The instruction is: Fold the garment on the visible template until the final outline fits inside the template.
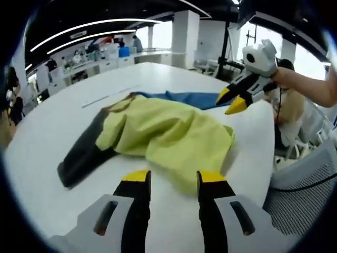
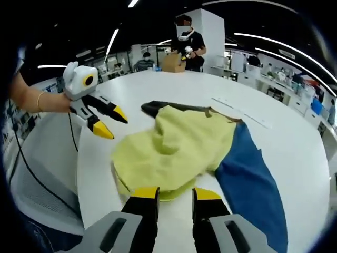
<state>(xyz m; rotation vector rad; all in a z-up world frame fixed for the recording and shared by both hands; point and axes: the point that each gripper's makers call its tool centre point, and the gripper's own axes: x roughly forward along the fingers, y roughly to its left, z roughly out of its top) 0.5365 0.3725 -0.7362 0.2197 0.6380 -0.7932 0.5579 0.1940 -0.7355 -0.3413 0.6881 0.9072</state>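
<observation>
Left gripper view: the left gripper [image 1: 174, 179] hovers low at the near edge of the white counter [image 1: 47, 142], its yellow-tipped fingers [image 1: 136, 177] parted and holding nothing, just short of the hem of the one garment [image 1: 163, 132] in play, a crumpled yellow top with one dark sleeve [image 1: 84, 153] and one blue sleeve [image 1: 189, 98]. Beyond it the right gripper [image 1: 235, 100], held in a person's hand [image 1: 281, 78], hangs above the garment's far side, its fingers also apart and empty (neither tool has cloth). The two appear stationed on opposite sides so each can take an edge for the next fold; that is a reading, not a fact seen. From the right gripper view the garment lies bunched near the counter's middle, blue sleeve trailing toward the camera, dark sleeve away. No template outline can be made out. Count: two grippers, one garment, one counter. Several people stand far behind among desks.
</observation>
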